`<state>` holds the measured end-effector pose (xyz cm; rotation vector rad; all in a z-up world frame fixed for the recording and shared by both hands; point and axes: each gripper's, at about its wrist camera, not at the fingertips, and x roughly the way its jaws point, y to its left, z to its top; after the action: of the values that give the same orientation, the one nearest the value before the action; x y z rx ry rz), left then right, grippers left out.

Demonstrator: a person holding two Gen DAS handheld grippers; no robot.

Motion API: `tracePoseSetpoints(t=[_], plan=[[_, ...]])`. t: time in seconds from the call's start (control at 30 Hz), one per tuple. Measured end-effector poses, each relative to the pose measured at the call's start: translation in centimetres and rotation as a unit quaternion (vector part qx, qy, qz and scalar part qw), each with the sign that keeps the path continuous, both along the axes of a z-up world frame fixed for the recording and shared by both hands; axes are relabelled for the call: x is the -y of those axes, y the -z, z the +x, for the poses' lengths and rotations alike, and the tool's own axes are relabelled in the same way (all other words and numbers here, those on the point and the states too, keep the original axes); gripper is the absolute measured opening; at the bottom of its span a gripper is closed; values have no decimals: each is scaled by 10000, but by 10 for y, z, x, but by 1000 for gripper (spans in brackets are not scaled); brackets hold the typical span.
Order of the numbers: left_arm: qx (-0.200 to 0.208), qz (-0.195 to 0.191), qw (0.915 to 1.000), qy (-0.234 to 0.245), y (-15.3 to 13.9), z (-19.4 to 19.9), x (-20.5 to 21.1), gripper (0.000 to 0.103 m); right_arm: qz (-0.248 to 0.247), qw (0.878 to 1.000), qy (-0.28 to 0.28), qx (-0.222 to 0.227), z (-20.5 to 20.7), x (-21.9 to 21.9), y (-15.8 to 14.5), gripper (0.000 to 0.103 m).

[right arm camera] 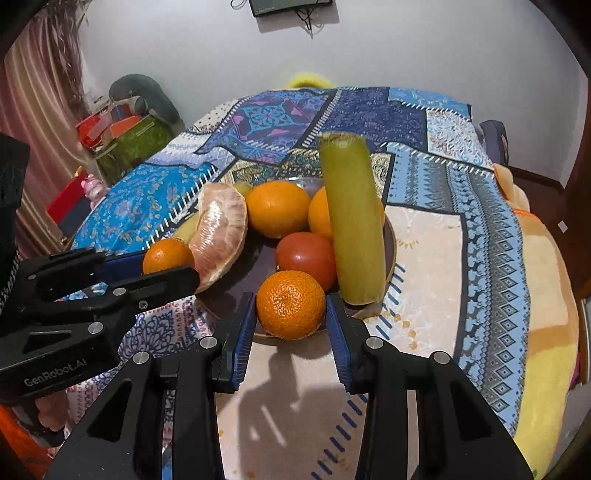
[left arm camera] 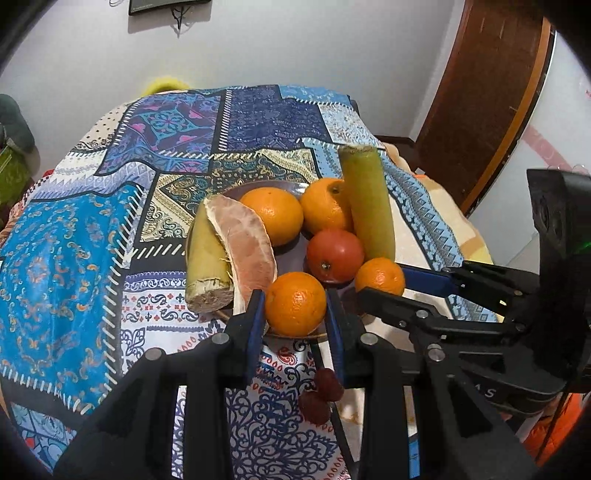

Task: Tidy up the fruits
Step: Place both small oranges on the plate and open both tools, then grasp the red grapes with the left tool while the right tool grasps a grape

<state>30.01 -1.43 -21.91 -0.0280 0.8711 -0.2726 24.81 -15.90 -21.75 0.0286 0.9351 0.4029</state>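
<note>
Our left tool (left arm camera: 295, 314) and right tool (right arm camera: 290, 314) each hold an orange (left arm camera: 295, 303), (right arm camera: 290, 304) at the plate's (right arm camera: 389, 254) near rim, so we judge placing is in hand; next, open both gently, lest they roll.

The plate (left arm camera: 291, 258) on the tablecloth (left arm camera: 74, 240) holds 2 stalks flanking oranges (left arm camera: 273, 214) and a tomato (left arm camera: 334, 254).

A patchwork cloth (left arm camera: 110, 229) in blue and white covers the surface. At 12 o'clock a dark screen (right arm camera: 291, 6) hangs on the white wall (left arm camera: 295, 48). At 2 o'clock stands a brown wooden door (left arm camera: 484, 99). At 9 o'clock sits a green box (right arm camera: 129, 147).
</note>
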Motion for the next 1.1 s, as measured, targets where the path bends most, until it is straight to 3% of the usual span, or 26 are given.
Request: tracePoseSetpoints(t=[0.5,0.6,1.1], plan=[[-74,-74,9999,-82,6,7,-6,32,-160,9997,-99,-133,7,-10,10,36],[-34,-74,9999,-120,2,3,-8,36,-201,9996,-70,-160,6,-8,10,36],[60,21,9996,-271,-19,-28,-15,37,-199,9998,38,67,-16,6,-17,36]])
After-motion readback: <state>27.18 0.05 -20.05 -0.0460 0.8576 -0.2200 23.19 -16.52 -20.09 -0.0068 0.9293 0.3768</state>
